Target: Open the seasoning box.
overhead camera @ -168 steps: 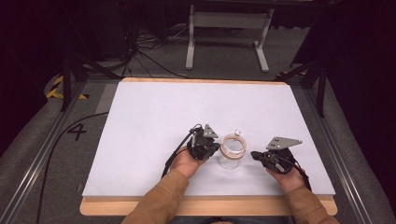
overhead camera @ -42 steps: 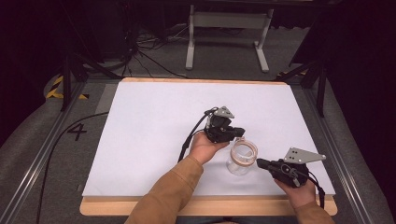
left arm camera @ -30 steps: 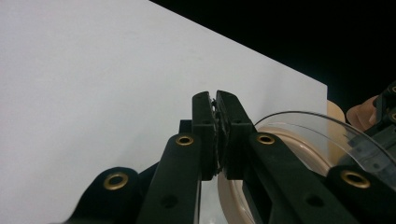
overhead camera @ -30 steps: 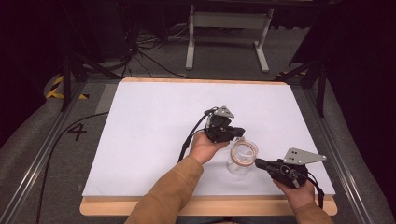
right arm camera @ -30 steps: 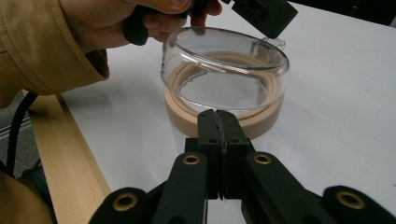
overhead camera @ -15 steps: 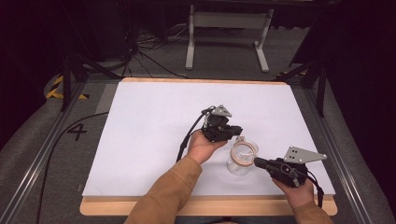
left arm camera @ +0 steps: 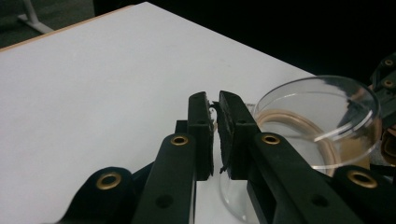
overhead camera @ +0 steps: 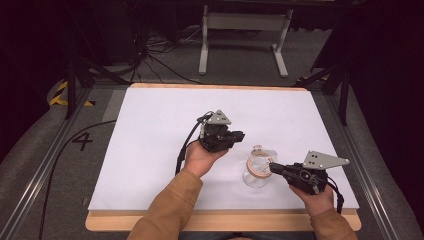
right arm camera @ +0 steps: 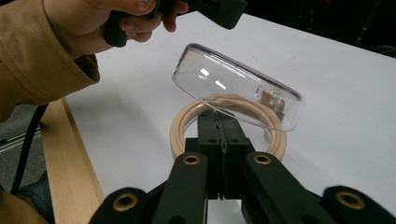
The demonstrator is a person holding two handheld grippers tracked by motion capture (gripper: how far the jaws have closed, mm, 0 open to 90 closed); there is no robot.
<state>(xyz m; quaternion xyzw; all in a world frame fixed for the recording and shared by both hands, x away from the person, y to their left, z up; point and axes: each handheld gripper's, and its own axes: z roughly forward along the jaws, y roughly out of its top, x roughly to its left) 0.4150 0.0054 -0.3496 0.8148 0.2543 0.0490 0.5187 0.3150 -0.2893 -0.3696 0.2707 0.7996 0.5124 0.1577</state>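
right fingers (right arm camera: pixel 223 135) pinched tight on jar (overhead camera: pixel 258 170) rim near bench (overhead camera: pixel 150 130) front edge, lid (right arm camera: pixel 236 86) tilted above, left fingers (left arm camera: pixel 215 135) just cracked open, gripping nothing

A white worktop (overhead camera: pixel 165 130) with a pale wooden edge (overhead camera: pixel 150 223) along its near side occupies the centre of the high view. Grey carpeted floor (overhead camera: pixel 45 145) surrounds it, bordered left and right by metal rails (overhead camera: pixel 40 165). At centre left a black numeral "4" (overhead camera: pixel 82 141) is marked on the floor, with yellow-and-black hazard tape (overhead camera: pixel 61 92) above it. A grey metal stand (overhead camera: pixel 243 30) rises at upper centre beside loose black cables (overhead camera: pixel 160 50). Beyond, the room lies in darkness; light falls mainly on the worktop.
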